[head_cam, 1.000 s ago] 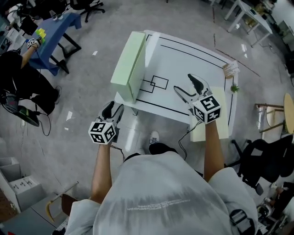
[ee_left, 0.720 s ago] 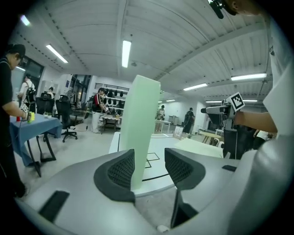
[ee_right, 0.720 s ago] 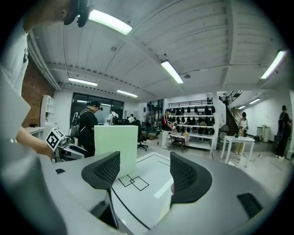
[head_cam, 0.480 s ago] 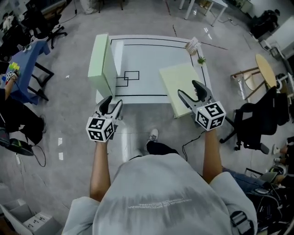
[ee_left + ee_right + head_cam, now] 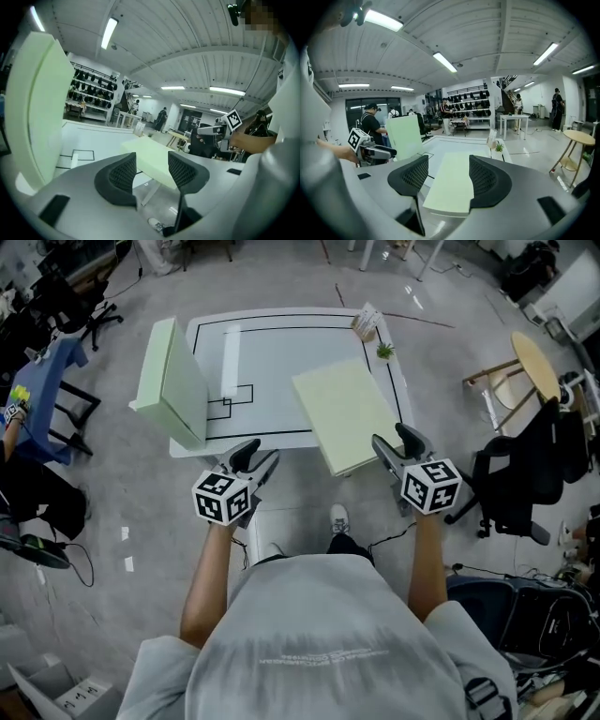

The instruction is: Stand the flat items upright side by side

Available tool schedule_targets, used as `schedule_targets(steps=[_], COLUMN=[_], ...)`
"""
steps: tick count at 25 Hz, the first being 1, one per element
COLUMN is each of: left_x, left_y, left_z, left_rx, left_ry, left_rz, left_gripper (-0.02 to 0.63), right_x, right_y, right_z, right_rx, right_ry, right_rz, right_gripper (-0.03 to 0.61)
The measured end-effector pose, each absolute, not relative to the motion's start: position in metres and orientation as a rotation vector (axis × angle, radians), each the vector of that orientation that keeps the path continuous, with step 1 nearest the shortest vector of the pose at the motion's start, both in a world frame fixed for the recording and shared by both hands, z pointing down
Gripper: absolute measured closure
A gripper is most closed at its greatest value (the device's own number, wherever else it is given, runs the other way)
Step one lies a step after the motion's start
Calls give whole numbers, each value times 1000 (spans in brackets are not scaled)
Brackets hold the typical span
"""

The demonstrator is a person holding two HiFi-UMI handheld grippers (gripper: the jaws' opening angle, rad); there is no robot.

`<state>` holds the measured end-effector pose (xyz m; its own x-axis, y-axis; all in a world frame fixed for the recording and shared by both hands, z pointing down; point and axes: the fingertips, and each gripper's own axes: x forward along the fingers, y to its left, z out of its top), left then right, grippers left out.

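Back from over the white table (image 5: 281, 362), the right gripper (image 5: 396, 442) now sits at the near right corner of the flat slab (image 5: 342, 413). Its ribbed jaws are closing, with the slab ahead of them but not gripped. Black lines mark the smooth tabletop. One thick, matte, pale green slab (image 5: 169, 381) stands upright at the table's left edge. The flat one lies on the right side, overhanging the near edge. The left gripper (image 5: 258, 456) hovers off the near edge, jaws apart and empty. A small white bar (image 5: 230, 362) lies near the upright slab.
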<state>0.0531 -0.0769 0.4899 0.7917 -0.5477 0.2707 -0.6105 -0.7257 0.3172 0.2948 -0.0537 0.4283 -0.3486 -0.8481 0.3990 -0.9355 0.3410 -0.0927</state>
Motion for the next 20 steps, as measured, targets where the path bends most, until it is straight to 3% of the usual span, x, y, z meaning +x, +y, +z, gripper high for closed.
schedule_targets(steps=[10, 20], left_x=[161, 209], left_y=[-85, -88], left_z=[560, 622], left_rx=[2306, 1993], left_ry=[-743, -657], left_rz=[217, 117], left_gripper=[325, 279], right_x=[394, 418], right_y=[-93, -137], right_z=[500, 592], right_rx=[1262, 863], right_ry=[-2261, -2200], right_rz=[592, 665], right_gripper=[222, 224])
